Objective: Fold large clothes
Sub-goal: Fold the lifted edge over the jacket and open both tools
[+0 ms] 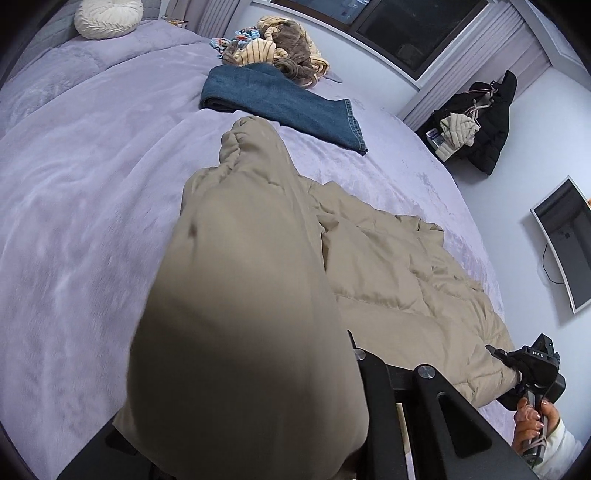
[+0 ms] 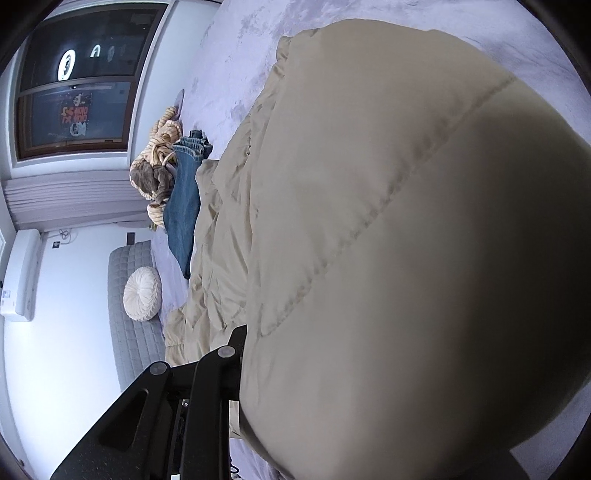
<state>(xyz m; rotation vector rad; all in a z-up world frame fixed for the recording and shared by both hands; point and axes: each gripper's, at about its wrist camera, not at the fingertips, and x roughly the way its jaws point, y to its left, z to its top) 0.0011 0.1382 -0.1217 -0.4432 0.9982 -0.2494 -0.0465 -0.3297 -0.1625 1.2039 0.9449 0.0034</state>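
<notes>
A beige padded jacket (image 1: 399, 273) lies spread on the lavender bed cover (image 1: 92, 192). My left gripper (image 1: 349, 347) is shut on a bulging part of it, raised close to the lens; this bulge hides one finger. Low at the right of the left wrist view, my right gripper (image 1: 496, 352), held by a hand (image 1: 532, 417), is clamped on the jacket's near edge. In the right wrist view the right gripper (image 2: 245, 338) pinches a thick quilted fold of the jacket (image 2: 369, 221), which fills most of the picture and covers its other finger.
Folded blue jeans (image 1: 280, 103) lie beyond the jacket, with a heap of striped and brown clothes (image 1: 284, 44) behind them. A round white cushion (image 1: 107, 16) sits at the headboard. Past the bed's right edge are a dark coat on a rack (image 1: 491, 122) and a wall screen (image 1: 565, 243).
</notes>
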